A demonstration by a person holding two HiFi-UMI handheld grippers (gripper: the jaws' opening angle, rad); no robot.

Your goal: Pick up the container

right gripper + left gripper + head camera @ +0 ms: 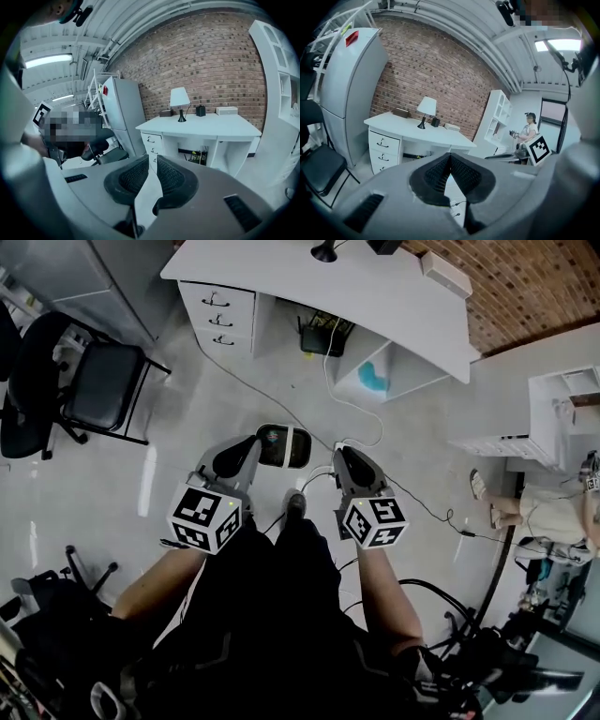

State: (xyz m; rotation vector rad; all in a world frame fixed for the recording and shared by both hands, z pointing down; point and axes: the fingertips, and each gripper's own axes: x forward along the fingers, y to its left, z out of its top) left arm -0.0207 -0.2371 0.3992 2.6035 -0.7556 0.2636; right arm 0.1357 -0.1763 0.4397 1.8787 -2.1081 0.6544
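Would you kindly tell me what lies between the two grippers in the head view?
The dark container on the floor shows between the left gripper and the right gripper, just beyond the person's shoe. Only the head view shows it.

Left hand-held gripper (251, 444), right hand-held gripper (343, 456): both closed.
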